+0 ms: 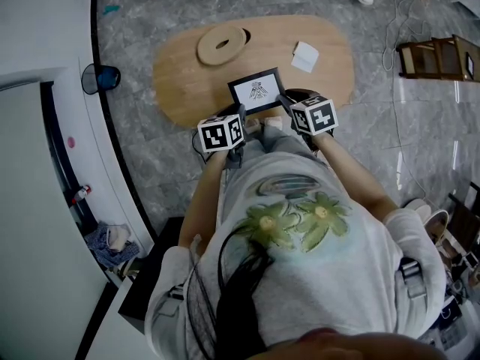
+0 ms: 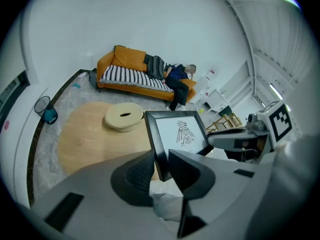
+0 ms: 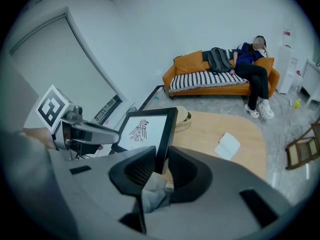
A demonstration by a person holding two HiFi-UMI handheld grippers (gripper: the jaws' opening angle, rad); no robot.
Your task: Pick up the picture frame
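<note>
A black picture frame (image 1: pixel 256 90) with a white print of a bird figure hangs in the air over the wooden table (image 1: pixel 180 73), held from both sides. My left gripper (image 1: pixel 241 114) is shut on the picture frame's (image 2: pixel 176 134) left edge, which runs between its two dark pads. My right gripper (image 1: pixel 285 102) is shut on the picture frame's (image 3: pixel 150 132) right edge in the same way. Each gripper view shows the other gripper across the frame: the right gripper (image 2: pixel 235 138) and the left gripper (image 3: pixel 92 131).
A round wooden ring (image 1: pixel 223 43) and a small white pad (image 1: pixel 305 56) lie on the oval table. A person sits on an orange sofa (image 3: pixel 210 81) beyond it. A wooden folding stand (image 1: pixel 439 57) is at the right, a white counter (image 1: pixel 45 21) at the left.
</note>
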